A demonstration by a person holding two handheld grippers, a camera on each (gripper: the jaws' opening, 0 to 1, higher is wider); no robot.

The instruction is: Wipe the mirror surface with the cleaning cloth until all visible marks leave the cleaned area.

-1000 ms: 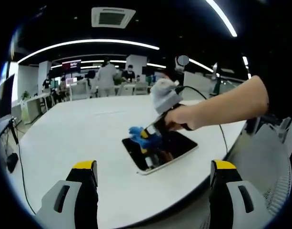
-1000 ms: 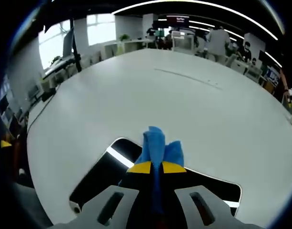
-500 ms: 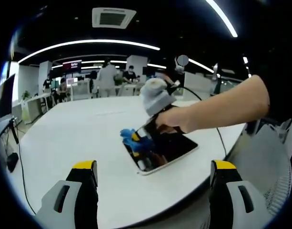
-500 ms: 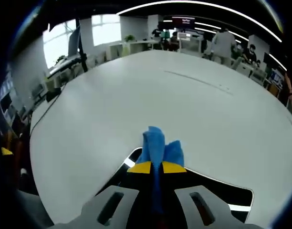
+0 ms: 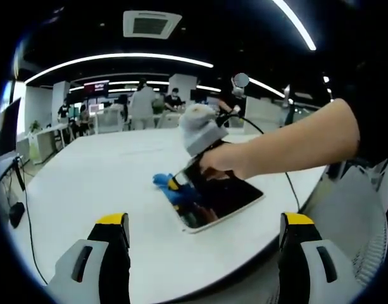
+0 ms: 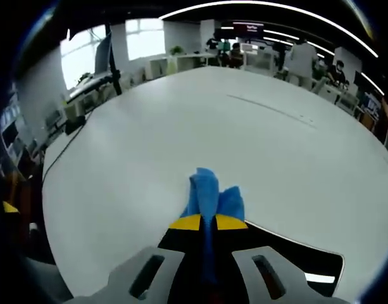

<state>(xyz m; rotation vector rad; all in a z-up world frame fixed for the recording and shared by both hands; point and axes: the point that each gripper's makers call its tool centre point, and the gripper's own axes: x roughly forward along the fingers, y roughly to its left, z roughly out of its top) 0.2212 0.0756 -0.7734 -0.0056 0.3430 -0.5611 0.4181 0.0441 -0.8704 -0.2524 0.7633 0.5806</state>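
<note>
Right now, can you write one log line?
right hand-held gripper: shut on cloth | cloth: at mirror edge | left hand-held gripper: open, idle

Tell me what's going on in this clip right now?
A person is wiping a mirror lying flat on a white table. The right gripper is shut on a blue cloth, which sits at the mirror's edge and partly over the table. The left gripper hangs open above the table's near edge, holding nothing.

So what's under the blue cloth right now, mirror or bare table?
The cloth, clamped in the right gripper, hangs over the mirror's edge: its tip lies over the white table. The glass directly beneath it is covered, so any marks there cannot be seen.
</note>
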